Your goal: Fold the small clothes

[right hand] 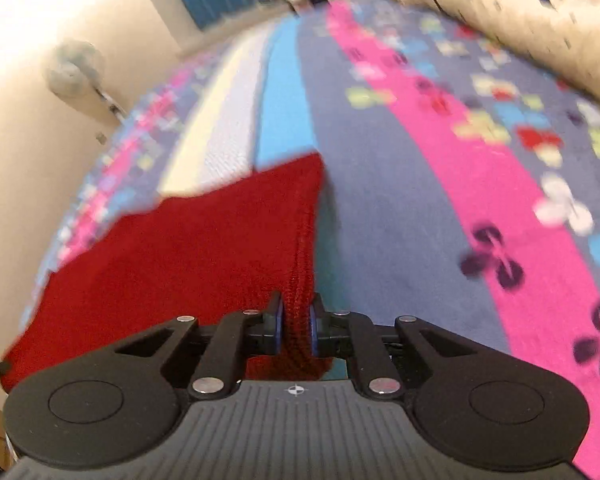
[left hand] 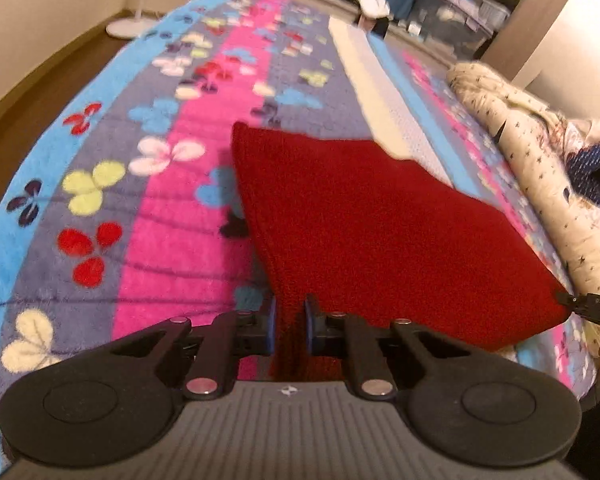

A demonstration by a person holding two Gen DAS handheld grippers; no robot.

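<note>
Grippers (left hand: 291,322) (right hand: 296,326) pinching red cloth (left hand: 380,232) corners, floral blanket (left hand: 172,208)

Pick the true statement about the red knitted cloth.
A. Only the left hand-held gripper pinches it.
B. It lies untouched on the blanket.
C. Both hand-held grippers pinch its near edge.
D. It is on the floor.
C: the red knitted cloth sits clamped in the left hand-held gripper and the right hand-held gripper.

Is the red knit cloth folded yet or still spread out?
Spread: the red knit cloth is one flat sheet, near corners pinched by left gripper and right gripper.
</note>
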